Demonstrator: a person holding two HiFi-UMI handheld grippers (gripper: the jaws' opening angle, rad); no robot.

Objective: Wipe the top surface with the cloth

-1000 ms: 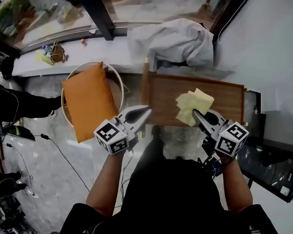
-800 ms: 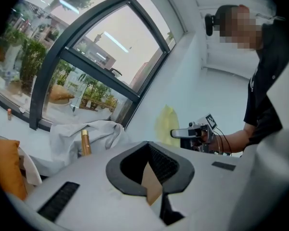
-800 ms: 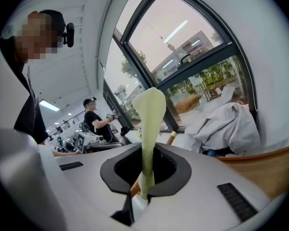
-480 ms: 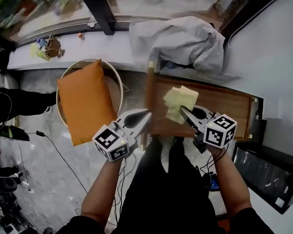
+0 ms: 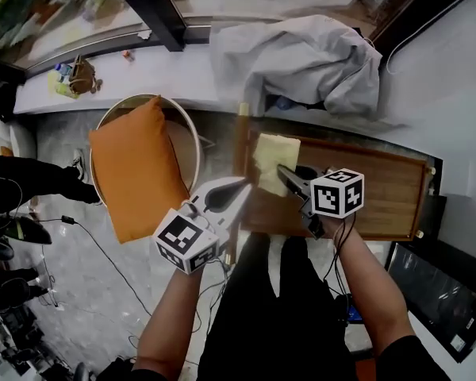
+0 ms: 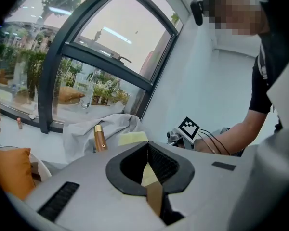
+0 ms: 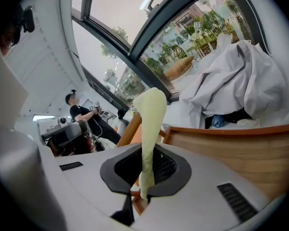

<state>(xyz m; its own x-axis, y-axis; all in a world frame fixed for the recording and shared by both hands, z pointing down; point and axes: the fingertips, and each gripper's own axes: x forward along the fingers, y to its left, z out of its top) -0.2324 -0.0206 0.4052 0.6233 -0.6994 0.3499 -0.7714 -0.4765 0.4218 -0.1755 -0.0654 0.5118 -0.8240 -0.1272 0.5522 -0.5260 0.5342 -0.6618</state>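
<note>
A pale yellow cloth (image 5: 271, 159) lies on the left end of the brown wooden table top (image 5: 385, 193). My right gripper (image 5: 289, 179) is shut on the cloth's near edge and holds it against the wood. In the right gripper view the cloth (image 7: 150, 114) rises out of the closed jaws, with the table top (image 7: 241, 148) beyond. My left gripper (image 5: 236, 194) hovers just off the table's left front corner, shut and holding nothing. From the left gripper view (image 6: 147, 146) the cloth (image 6: 132, 138) and the other gripper's marker cube (image 6: 188, 128) show ahead.
A crumpled grey sheet (image 5: 301, 58) lies heaped behind the table on the white sill. An orange cushion (image 5: 135, 169) sits in a round chair (image 5: 189, 133) to the left. Another person (image 5: 24, 177) and cables (image 5: 103, 252) are on the floor at left. A dark cabinet (image 5: 444, 292) stands at right.
My right gripper has drawn the cloth leftward along the table top, from the middle to the left end. The left gripper has kept its place by the table's corner.
</note>
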